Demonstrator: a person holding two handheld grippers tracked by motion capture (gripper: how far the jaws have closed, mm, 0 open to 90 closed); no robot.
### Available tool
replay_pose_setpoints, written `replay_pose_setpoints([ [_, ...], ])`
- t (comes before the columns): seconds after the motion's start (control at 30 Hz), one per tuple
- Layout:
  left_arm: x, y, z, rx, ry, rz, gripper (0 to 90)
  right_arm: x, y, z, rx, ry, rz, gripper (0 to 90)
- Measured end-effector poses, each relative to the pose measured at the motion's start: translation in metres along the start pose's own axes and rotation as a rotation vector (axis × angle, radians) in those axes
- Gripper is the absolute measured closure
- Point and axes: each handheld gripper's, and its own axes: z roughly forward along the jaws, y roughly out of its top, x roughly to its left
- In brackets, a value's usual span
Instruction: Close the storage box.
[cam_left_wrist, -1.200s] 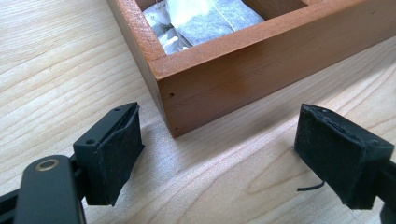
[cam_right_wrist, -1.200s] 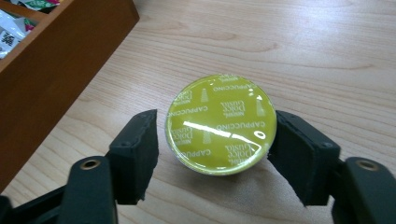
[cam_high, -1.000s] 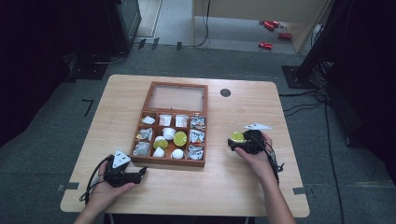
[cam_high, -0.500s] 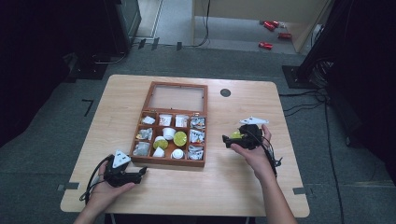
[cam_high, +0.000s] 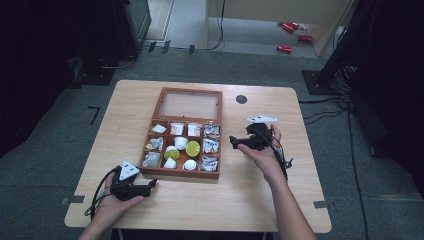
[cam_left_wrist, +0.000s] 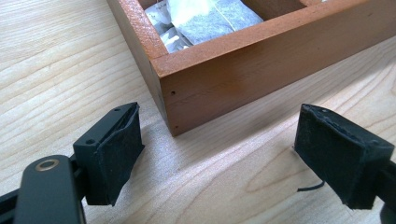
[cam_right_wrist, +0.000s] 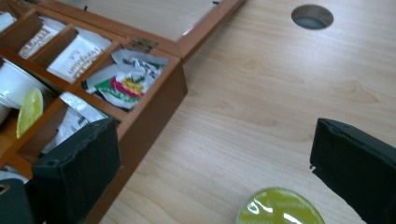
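With the green-lidded capsule (cam_right_wrist: 280, 208) set on the counter (cam_high: 300, 200) beside the wooden box (cam_high: 181, 172), the right gripper (cam_high: 239, 142), jaws just opened wide and empty, likely reaches next for another capsule, while the left gripper (cam_high: 150, 186) rests open and empty.

Right tool lets go of the green-lidded capsule and lifts away

The right tool (cam_high: 235, 141), which a second ago sat low on the bench around the green-lidded capsule (cam_right_wrist: 280, 207), has opened its jaws wide, risen and shifted toward the wooden box (cam_high: 218, 137). The capsule now lies free on the bench (cam_right_wrist: 261, 102), below the parted jaws.
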Motion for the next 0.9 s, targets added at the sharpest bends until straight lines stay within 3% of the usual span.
replay_pose_setpoints([
  [0.37, 0.0, 0.0, 0.0, -0.001, -0.001, -0.001, 15.5, 0.016, 0.027, 0.014, -0.022, 0.004, -0.024, 8.7],
  [0.53, 0.0, 0.0, 0.0, 0.0, -0.001, 0.0, 15.5, 0.019, 0.036, 0.024, -0.019, 0.004, -0.021, 16.2],
  [0.7, 0.0, 0.0, 0.0, -0.002, -0.004, -0.003, 15.5, 0.02, 0.041, 0.035, -0.028, 0.028, -0.008, 32.2],
  [0.9, 0.001, 0.0, 0.0, -0.003, -0.007, -0.004, 15.5, 0.019, 0.044, 0.05, -0.011, 0.024, 0.019, 36.6],
])
